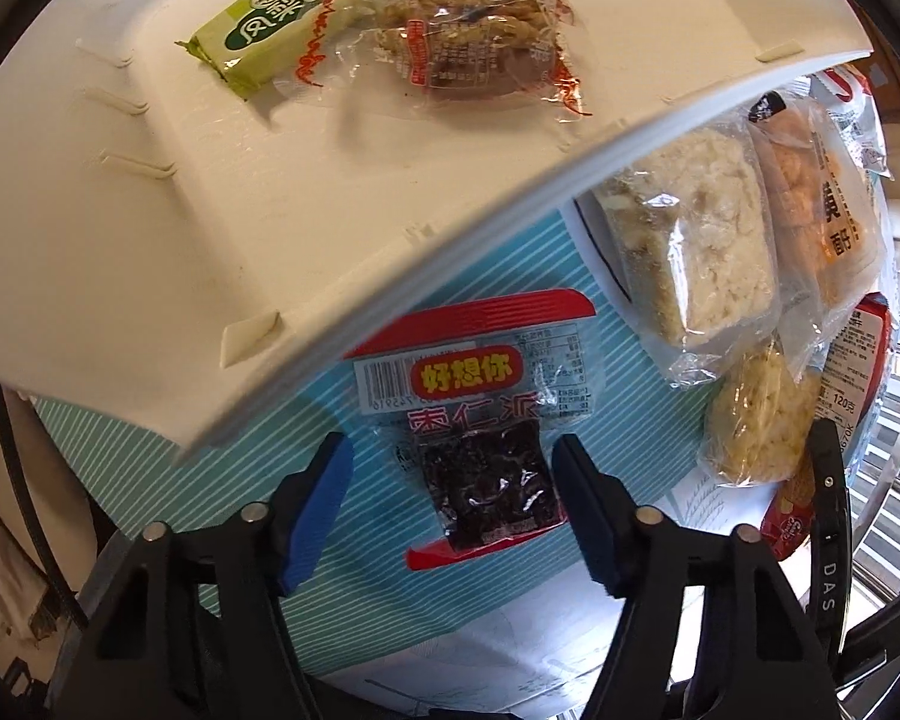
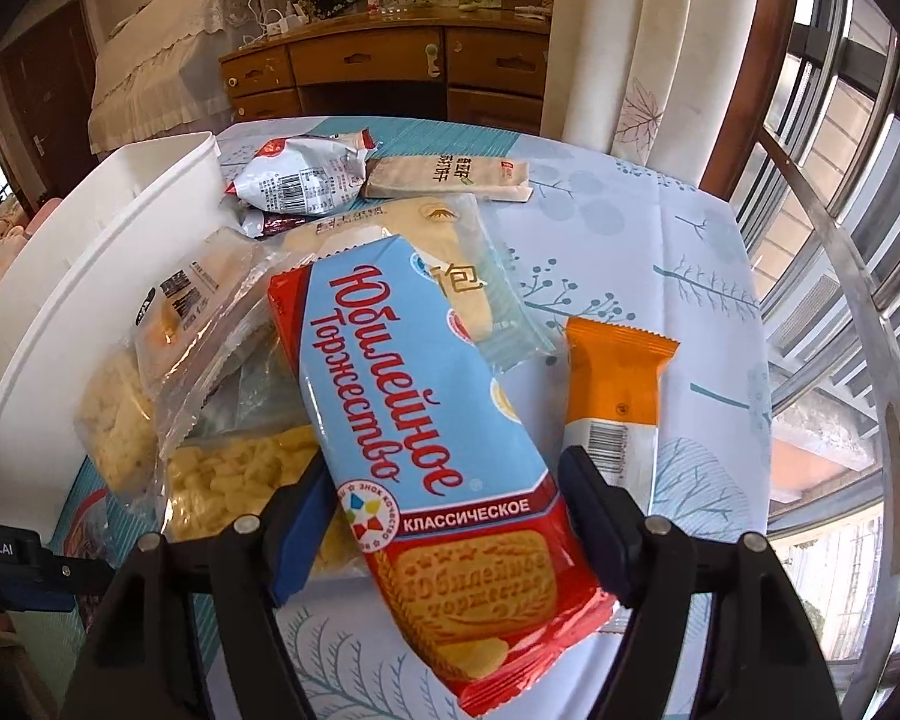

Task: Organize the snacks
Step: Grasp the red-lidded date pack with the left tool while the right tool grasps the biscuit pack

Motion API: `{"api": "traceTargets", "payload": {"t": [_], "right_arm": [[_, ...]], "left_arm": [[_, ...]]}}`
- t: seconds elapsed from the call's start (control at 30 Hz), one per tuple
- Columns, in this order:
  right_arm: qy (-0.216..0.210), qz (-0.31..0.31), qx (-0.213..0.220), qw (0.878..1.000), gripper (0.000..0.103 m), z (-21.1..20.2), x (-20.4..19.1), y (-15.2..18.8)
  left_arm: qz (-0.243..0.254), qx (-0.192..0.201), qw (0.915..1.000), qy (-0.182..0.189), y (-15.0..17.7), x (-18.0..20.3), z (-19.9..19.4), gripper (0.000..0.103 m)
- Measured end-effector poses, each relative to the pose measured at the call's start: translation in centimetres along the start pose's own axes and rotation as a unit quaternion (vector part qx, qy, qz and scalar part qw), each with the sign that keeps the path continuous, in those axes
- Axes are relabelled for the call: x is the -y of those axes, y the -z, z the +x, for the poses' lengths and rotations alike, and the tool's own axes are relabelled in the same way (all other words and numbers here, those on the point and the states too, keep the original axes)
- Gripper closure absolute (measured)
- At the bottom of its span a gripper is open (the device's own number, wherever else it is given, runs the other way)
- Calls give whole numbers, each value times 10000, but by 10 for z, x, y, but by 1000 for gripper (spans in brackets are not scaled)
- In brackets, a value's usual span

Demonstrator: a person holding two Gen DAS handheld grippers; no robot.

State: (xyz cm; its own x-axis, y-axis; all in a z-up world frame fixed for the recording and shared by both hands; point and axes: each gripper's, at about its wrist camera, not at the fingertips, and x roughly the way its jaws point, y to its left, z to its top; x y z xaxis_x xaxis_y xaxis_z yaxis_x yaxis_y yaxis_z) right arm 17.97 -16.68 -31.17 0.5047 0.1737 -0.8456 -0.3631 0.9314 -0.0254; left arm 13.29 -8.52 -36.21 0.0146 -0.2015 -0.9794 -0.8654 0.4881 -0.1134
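In the left wrist view a white bin (image 1: pixel 150 228) holds a green packet (image 1: pixel 264 30) and a clear twisted-snack packet (image 1: pixel 474 42). My left gripper (image 1: pixel 453 468) is open, its fingers either side of a red-edged date snack packet (image 1: pixel 486 420) that lies on the tablecloth beside the bin. In the right wrist view my right gripper (image 2: pixel 444 492) is open around a red and blue biscuit pack (image 2: pixel 414 420) lying on a pile of snacks. An orange packet (image 2: pixel 612 396) lies just right of it. The bin (image 2: pixel 90 276) stands to the left.
Puffed rice cakes (image 1: pixel 702 240) and other packets lie right of the bin. A white crumpled packet (image 2: pixel 306 180) and a beige bar (image 2: pixel 450 177) lie further back. The table's far edge, a wooden desk (image 2: pixel 390 72), curtains and a window railing (image 2: pixel 858 276) surround it.
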Motion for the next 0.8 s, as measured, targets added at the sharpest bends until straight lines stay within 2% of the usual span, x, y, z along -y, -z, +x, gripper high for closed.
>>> {"api": "traceTargets", "payload": {"t": [0.13, 0.4, 0.57, 0.8], "right_arm": [[-72, 137, -134, 9998, 38, -4, 1, 1], [-205, 588, -421, 9972, 40, -9, 5, 6], [-304, 909, -531, 9940, 42, -15, 9, 12], [-319, 980, -395, 9939, 46, -33, 5, 18]], "left_arm": [[-130, -127, 9998, 78, -3, -5, -2, 49], [-92, -311, 9990, 301, -2, -6, 0, 61], [-32, -428, 9981, 446, 3, -11, 0, 63], [135, -591, 9972, 433, 2, -16, -1, 64]]}}
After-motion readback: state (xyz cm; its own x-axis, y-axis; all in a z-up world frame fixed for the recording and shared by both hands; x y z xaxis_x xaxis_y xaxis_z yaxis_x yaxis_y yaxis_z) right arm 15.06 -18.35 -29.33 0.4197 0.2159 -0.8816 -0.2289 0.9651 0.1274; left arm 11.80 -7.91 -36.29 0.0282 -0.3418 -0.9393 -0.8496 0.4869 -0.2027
